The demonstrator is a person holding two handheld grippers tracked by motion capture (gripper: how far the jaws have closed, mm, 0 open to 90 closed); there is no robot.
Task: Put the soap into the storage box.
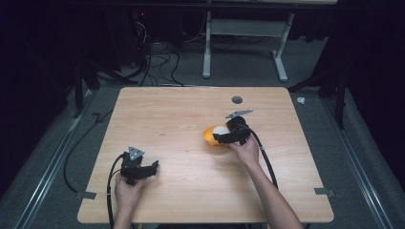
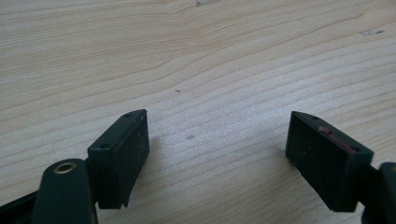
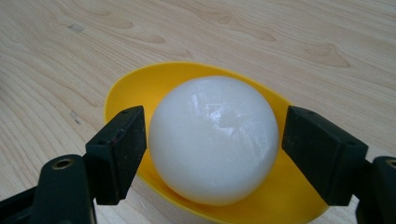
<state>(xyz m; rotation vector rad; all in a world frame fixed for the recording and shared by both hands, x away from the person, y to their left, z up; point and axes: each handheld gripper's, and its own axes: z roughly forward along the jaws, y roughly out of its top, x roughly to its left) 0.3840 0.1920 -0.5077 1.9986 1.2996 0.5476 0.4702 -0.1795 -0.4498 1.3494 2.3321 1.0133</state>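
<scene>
A white ball (image 3: 214, 140) sits in a yellow bowl (image 3: 128, 88) on the table (image 1: 181, 124), right of centre and a little toward the far edge in the high view, where ball (image 1: 220, 130) and bowl (image 1: 209, 135) lie just under the right gripper (image 1: 224, 138). In the right gripper view the right gripper (image 3: 214, 156) has its jaws spread wide, one on each side of the ball; the left jaw stands just beside the ball's surface and the right jaw close to it, with a thin gap on each side, so it has hold of nothing, though whether the left jaw grazes the ball I cannot tell. The ball rests between the jaws, the bowl's rim curving behind it and under the jaw tips. The right hand (image 1: 247, 151) holds that gripper from the near side. Well apart, near the table's front left, the left hand (image 1: 128, 190) holds the left gripper (image 1: 154, 167). In its own view the left gripper (image 2: 217, 156) is wide open over bare wood, empty.
</scene>
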